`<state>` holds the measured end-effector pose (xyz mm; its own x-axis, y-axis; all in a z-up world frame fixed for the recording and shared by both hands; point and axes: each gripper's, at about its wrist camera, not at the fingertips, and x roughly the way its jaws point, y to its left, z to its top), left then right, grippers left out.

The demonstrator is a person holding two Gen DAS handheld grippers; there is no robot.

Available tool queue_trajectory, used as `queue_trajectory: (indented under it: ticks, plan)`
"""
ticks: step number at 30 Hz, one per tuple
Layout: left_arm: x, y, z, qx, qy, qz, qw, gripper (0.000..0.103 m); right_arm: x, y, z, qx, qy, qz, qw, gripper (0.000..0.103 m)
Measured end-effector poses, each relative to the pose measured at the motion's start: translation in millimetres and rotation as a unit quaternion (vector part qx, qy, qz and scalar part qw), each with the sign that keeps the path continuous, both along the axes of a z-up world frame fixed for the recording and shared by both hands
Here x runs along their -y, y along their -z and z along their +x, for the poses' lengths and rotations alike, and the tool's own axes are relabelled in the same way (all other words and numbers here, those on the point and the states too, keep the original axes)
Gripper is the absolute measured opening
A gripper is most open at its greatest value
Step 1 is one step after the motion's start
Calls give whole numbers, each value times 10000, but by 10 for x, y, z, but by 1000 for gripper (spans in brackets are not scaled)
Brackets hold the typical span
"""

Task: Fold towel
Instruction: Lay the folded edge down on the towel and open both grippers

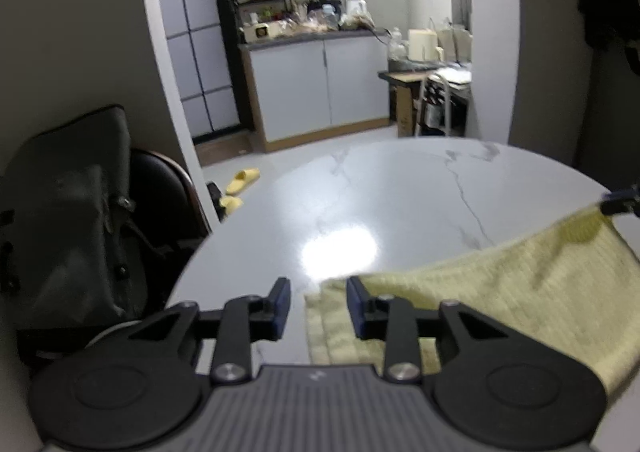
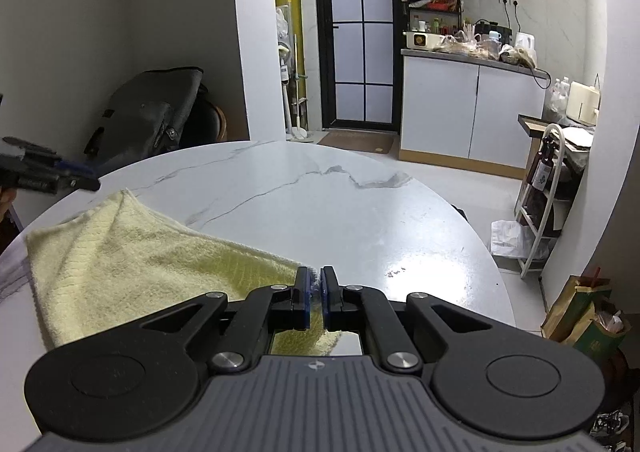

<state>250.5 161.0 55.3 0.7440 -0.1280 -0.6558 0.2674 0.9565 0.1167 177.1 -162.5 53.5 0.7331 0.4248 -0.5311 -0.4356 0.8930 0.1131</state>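
Note:
A pale yellow towel lies on the round white marble table, stretched from the left side to the right. My left gripper is open, just above the towel's left edge, holding nothing. My right gripper is shut on the towel at its right corner and lifts that corner a little. The right gripper also shows at the right edge of the left wrist view. The left gripper shows at the left edge of the right wrist view.
A dark bag rests on a chair left of the table. Yellow slippers lie on the floor. A kitchen counter stands behind. A white rack and paper bags stand to the right.

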Motion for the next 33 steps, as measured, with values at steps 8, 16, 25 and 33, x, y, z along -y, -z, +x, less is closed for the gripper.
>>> queue_trajectory:
  ticks: [8,16,25,33]
  plan:
    - [5,98,-164,-359,269,40,9990,16,-38,-89,-22,161,-20,-26,9999,6]
    - [58,185,-241,-527,217,178,9982,15,-68,-141,-37,208,-70,-170,9996,6]
    - [24,210,-320,-519,61,104,9986,17,-76,-134,-35,183,-80,-236,9995,6]
    - [26,218,-370,-443,-13,-44,9990,3,-68,-65,0,148,-38,-347,9993,6]
